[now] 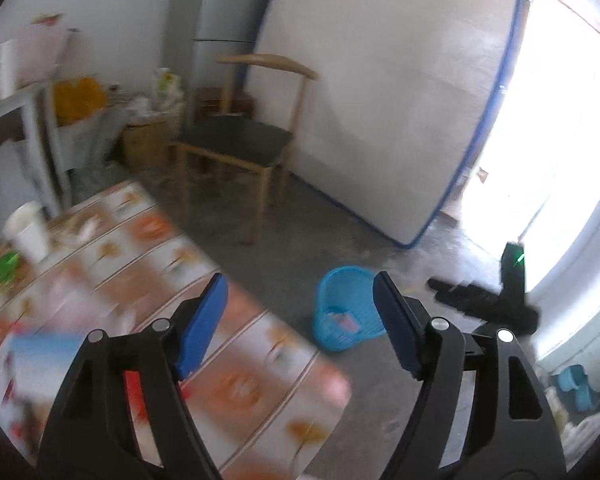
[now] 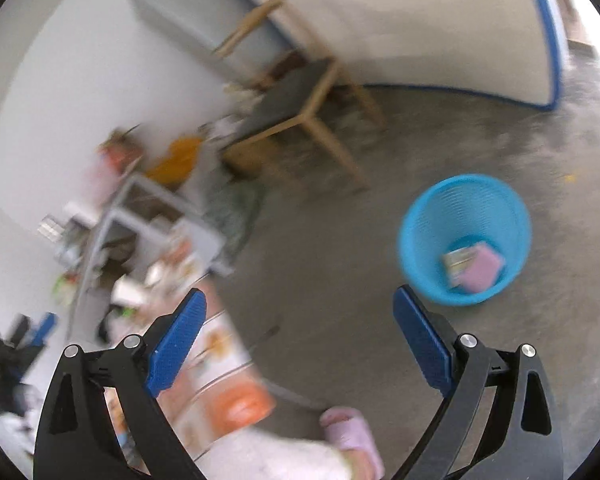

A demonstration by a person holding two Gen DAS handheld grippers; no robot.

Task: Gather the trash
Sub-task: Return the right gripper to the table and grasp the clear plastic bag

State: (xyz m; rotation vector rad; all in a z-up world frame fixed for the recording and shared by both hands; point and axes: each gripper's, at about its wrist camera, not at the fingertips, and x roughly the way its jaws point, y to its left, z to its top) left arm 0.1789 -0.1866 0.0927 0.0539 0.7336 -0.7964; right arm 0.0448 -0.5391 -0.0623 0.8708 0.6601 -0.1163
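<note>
**Tongs wide and empty above the blue basket**

Your left tongs (image 1: 300, 322) stand wide apart with nothing between the blue pads; your right tongs (image 2: 300, 338) are spread as wide and hold nothing either. No earlier view is given, so only this stance can be told.

Going down in size: a big white panel with a blue edge (image 1: 380, 100) leans against the wall at the back, and the grey concrete floor (image 2: 340, 280) spreads out below both tongs. Your worktop (image 1: 160, 264), under a cloth printed with orange and cream squares, fills the lower left of the left view. A wooden chair with a dark seat (image 1: 236, 140) stands just beside the panel.

The blue basket (image 2: 466, 216) sits on the floor, near the worktop's corner and well apart from the chair. In it lie a pink block (image 2: 482, 270) and a printed wrapper (image 2: 456, 260), touching each other at the bottom.

On the worktop's far end a white paper cup (image 1: 28, 230) stands upright beside a green scrap (image 1: 6, 266), too blurred to name. A pink slipper (image 2: 352, 432) shows at the bottom of the right view.
</note>
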